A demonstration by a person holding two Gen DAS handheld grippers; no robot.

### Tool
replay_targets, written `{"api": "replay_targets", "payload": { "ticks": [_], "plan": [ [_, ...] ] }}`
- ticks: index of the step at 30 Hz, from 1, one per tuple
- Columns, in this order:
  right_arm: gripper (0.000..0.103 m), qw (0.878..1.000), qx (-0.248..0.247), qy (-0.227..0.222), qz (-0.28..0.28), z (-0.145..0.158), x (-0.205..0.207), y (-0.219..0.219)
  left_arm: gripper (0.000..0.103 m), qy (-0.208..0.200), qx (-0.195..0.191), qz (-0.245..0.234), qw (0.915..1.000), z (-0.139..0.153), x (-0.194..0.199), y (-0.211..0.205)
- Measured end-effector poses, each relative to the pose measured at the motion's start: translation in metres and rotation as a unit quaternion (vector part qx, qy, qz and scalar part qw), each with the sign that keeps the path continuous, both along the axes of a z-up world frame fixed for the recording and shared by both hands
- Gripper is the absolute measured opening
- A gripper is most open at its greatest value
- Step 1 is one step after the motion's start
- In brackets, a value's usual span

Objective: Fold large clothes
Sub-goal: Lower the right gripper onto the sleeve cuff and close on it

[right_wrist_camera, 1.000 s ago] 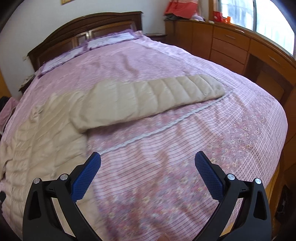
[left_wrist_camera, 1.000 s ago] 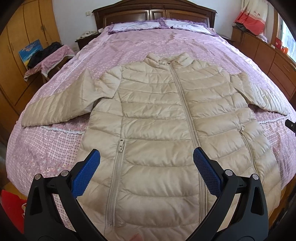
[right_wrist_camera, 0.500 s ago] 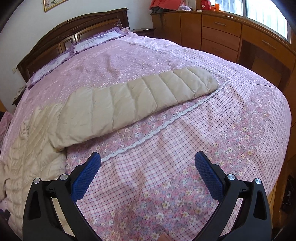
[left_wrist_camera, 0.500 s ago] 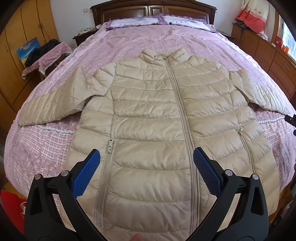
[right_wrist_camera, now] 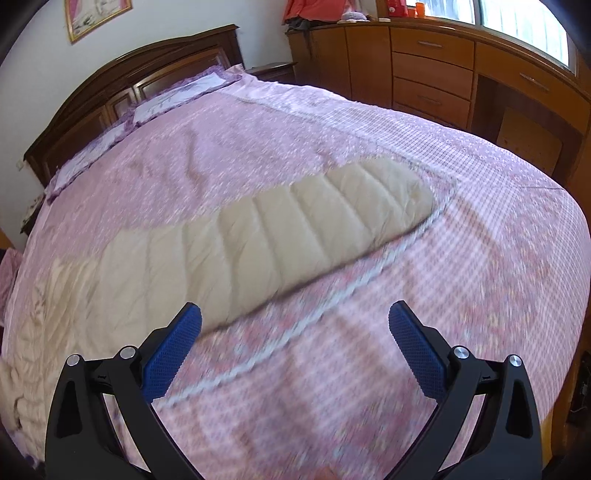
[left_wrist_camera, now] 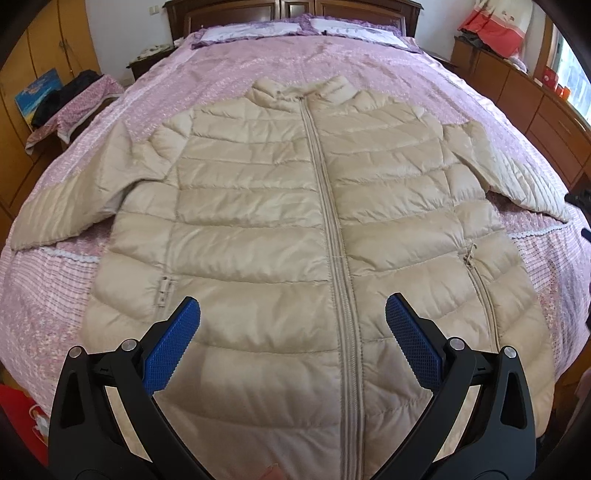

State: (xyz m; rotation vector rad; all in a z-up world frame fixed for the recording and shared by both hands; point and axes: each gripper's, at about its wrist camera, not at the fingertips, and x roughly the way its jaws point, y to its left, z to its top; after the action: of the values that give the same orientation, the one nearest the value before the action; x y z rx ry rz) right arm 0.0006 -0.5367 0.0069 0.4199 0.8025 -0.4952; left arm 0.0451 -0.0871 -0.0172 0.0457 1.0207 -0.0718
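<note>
While you hold both tools above the foot of the bed (left_wrist_camera: 229,62), its pink floral cover fills both views, with a dark wooden headboard (right_wrist_camera: 122,92) and two pillows (left_wrist_camera: 240,31) at the far end. A wooden wardrobe (left_wrist_camera: 40,55) stands along the bed's left side and a run of wooden drawers (right_wrist_camera: 428,66) under a window along its right side.

The task's garment, a beige quilted jacket (left_wrist_camera: 258,229), lies face up and flat across the middle of the bed. Its collar points toward the headboard, its hem reaches the foot edge nearest you, and its front zipper (left_wrist_camera: 332,236) is closed from collar to hem. One sleeve spreads toward the bed's left edge. The other, the right sleeve (right_wrist_camera: 295,229), stretches toward the right edge and lies flat, its cuff just short of a white lace strip in the cover.

Your left gripper (left_wrist_camera: 293,314) hovers over the jacket's lower front, aimed up along the body, with its blue-padded fingers spread wide and holding nothing. The zipper runs between them, nearer the right finger.

Your right gripper (right_wrist_camera: 295,319) hovers over the cover near the bed's right foot corner, aimed at the right sleeve. Its fingers are also spread wide and empty, the left fingertip (right_wrist_camera: 177,343) showing against the sleeve's near edge. This view is blurred.
</note>
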Motion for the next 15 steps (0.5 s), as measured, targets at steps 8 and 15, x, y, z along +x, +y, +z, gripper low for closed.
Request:
{"api": "replay_targets", "payload": {
  "ticks": [8,15],
  "plan": [
    [0.098,0.997,0.050,0.044,-0.029,-0.035,0.039,-0.058,0.100,0.018,0.008,-0.008,0.9998,-0.018,0.006,-0.009],
    [0.098,0.997,0.067,0.034,-0.031,-0.049,0.063,-0.085,0.100,0.034,0.023,-0.011,0.9991,-0.037,0.009,-0.015]
  ]
}}
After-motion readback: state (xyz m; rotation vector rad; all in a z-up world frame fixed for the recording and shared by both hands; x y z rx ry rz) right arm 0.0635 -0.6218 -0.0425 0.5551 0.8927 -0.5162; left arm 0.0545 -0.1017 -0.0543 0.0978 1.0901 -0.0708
